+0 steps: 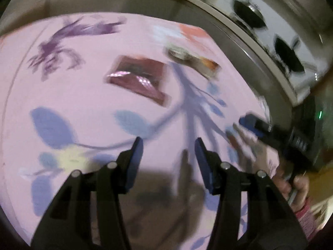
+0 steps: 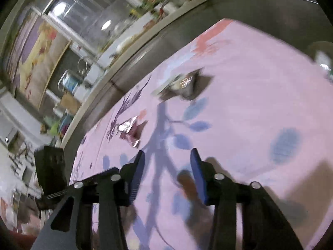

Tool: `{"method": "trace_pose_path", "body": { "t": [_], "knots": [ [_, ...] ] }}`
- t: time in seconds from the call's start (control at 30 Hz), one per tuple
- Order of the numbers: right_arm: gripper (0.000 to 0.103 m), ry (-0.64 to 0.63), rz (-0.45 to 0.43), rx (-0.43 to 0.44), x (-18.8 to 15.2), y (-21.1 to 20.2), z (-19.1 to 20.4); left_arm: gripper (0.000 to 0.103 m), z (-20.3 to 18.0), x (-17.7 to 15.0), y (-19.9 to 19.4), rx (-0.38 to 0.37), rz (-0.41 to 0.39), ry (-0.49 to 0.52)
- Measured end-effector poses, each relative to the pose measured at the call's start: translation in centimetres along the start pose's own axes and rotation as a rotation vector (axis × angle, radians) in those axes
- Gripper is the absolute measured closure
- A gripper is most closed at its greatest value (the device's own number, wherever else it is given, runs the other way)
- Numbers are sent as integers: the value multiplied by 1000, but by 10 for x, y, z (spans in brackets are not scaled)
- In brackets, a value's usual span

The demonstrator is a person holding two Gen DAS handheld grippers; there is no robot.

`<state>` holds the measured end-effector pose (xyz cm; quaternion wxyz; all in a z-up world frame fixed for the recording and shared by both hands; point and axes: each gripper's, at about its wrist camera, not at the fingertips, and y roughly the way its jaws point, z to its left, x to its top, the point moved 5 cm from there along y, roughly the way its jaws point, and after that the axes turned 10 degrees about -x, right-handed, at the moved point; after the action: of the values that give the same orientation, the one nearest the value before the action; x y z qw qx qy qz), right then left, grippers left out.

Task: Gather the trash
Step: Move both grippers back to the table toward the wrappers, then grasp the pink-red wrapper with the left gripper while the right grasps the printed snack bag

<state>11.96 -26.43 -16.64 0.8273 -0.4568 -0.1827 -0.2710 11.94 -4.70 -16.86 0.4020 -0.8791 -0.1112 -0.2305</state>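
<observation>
A shiny maroon wrapper (image 1: 137, 79) lies flat on the pink flowered tablecloth (image 1: 62, 95), ahead of my left gripper (image 1: 168, 143), which is open with only cloth between its blue pads. A crumpled silver and brown wrapper (image 1: 191, 59) sits farther back, near the table's edge. In the right wrist view the maroon wrapper (image 2: 130, 131) is ahead to the left and the crumpled wrapper (image 2: 183, 85) straight ahead. My right gripper (image 2: 167, 154) is open above the cloth. A blurred brownish patch (image 2: 186, 184) lies by its right finger; I cannot tell what it is.
A steel counter edge (image 1: 245, 48) curves behind the table, with a stove and black pans (image 1: 249, 14) beyond. The left tool's black body (image 2: 51, 170) shows at the left in the right wrist view. A hand (image 1: 291, 183) holds the right tool. Something shiny (image 2: 322, 60) stands at the far right.
</observation>
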Motion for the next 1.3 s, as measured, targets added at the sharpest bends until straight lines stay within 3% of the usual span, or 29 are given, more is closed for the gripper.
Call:
{"method": "trace_pose_path", "body": {
  "t": [0.07, 0.2, 0.37, 0.43, 0.5, 0.6, 0.73, 0.87, 1.2, 1.23, 1.3],
  "knots": [
    [69, 29, 46, 46, 8, 20, 16, 54, 23, 12, -16, -39, -43, -90],
    [70, 60, 98, 93, 29, 58, 45, 54, 43, 28, -34, -89, -103, -168],
    [72, 105, 150, 104, 47, 99, 63, 54, 55, 37, -35, -153, -116, -244],
    [95, 135, 182, 117, 49, 115, 63, 54, 59, 41, -31, -183, -111, -281],
    [97, 180, 184, 138, 46, 118, 61, 54, 63, 43, -30, -198, -110, -299],
    [101, 298, 197, 203, 32, 110, 45, 48, 64, 44, -26, -219, -106, -305],
    [102, 508, 192, 352, 5, 87, 15, 46, 60, 45, -17, -267, -101, -321],
    [102, 623, 158, 441, -6, 69, -6, 44, 45, 44, -5, -322, -77, -322],
    [102, 592, 139, 509, -2, 51, 4, 43, 1, 55, 10, -405, -68, -296],
    [102, 585, 142, 513, -2, 50, 6, 45, -3, 56, 12, -405, -72, -277],
    [102, 568, 143, 512, -2, 48, 9, 80, -12, 57, 17, -414, -63, -251]
  ]
}}
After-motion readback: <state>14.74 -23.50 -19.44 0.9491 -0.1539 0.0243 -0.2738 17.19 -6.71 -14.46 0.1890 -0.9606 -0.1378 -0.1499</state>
